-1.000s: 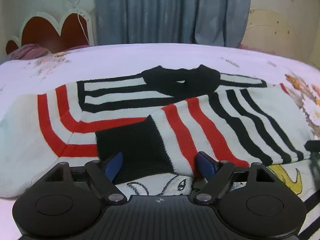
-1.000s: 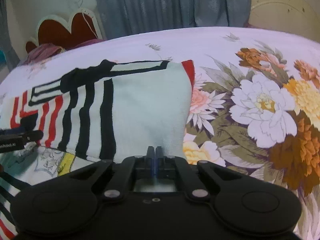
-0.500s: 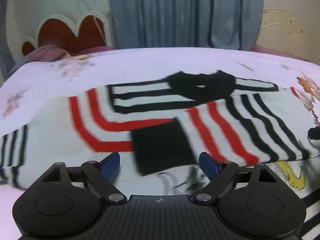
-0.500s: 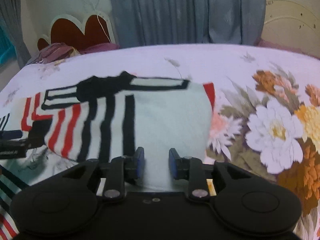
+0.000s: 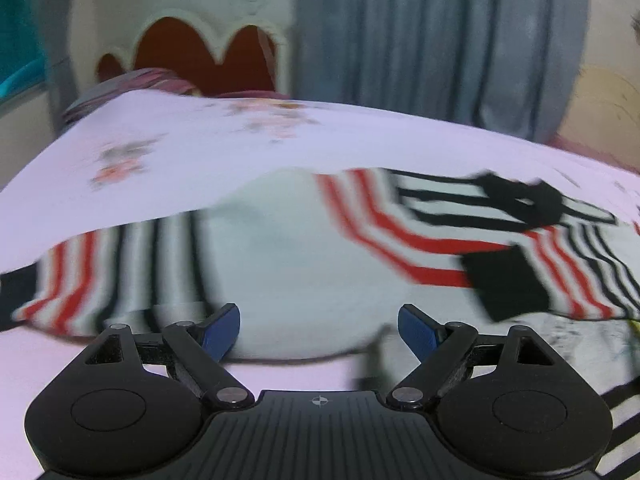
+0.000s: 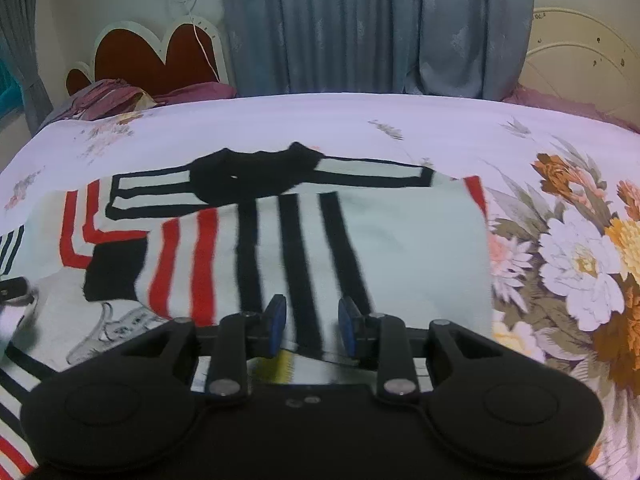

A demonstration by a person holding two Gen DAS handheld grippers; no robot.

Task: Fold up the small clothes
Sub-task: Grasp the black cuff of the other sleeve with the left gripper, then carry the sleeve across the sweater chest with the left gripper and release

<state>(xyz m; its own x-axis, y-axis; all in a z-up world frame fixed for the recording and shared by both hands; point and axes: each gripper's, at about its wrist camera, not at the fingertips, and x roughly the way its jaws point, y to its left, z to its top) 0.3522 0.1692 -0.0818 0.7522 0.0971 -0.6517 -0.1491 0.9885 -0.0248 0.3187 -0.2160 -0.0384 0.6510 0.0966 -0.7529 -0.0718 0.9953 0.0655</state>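
Observation:
A small white sweater (image 6: 400, 248) with red and black stripes and a black collar lies flat on the bed. Its right sleeve is folded across the body, with the black cuff (image 6: 116, 268) near the middle. In the left wrist view the sweater (image 5: 304, 264) is blurred; its left sleeve (image 5: 100, 276) lies spread to the left. My left gripper (image 5: 319, 330) is open and empty, just above the sweater's left near edge. My right gripper (image 6: 312, 326) is open and empty over the folded sleeve's near edge.
The bed has a pale lilac sheet (image 6: 280, 120) with a large flower print (image 6: 580, 260) on the right. A red and white headboard (image 6: 156, 56) and grey curtains (image 6: 380, 24) stand behind. A pink pillow (image 6: 108, 96) lies at the far left.
My right gripper has opened and let go of the folded sleeve, then drawn back. My left gripper has swung to the left, toward the spread left sleeve, staying open.

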